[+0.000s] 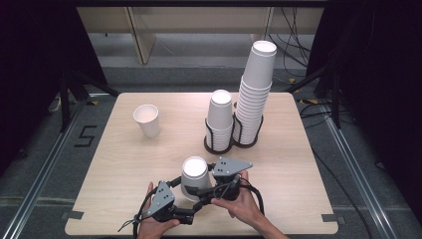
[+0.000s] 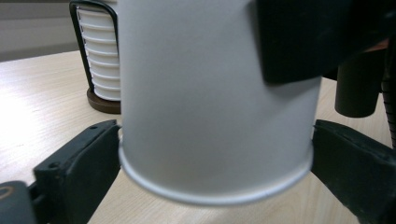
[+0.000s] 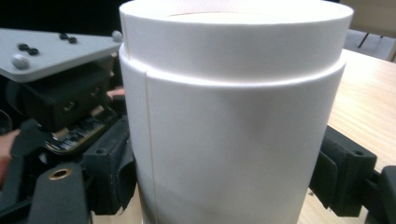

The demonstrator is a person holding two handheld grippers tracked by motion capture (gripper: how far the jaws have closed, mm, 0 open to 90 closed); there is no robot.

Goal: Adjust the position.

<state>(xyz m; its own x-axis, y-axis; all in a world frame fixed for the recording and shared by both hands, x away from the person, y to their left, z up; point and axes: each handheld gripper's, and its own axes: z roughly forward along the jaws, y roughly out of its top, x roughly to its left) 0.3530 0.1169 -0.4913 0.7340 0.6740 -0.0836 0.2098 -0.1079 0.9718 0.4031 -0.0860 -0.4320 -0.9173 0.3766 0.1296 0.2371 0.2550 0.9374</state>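
We find an upturned paper cup (image 1: 195, 177) near the front edge of the bench (image 1: 124, 169), caught between both tools. In the right gripper view it looks like two nested cups, an inner one showing above the outer shell's edge. The right hand-held gripper (image 1: 211, 191) is clenched on the cup, its jaws pressing either side of the wall. The left hand-held gripper (image 1: 180, 185) stands released: its jaws straddle the rolled rim in the left gripper view, wide apart, with a sliver of gap on each side. Behind, the two stacks in the wire holder (image 1: 219, 142) stand well apart from the work, and a lone cup (image 1: 147, 119) sits upright at far left. Our worry: the thin wall may dent under the right squeeze, or, if the left jaws close off-centre on the rim, the nested pair could come away together or skid off the bench edge.
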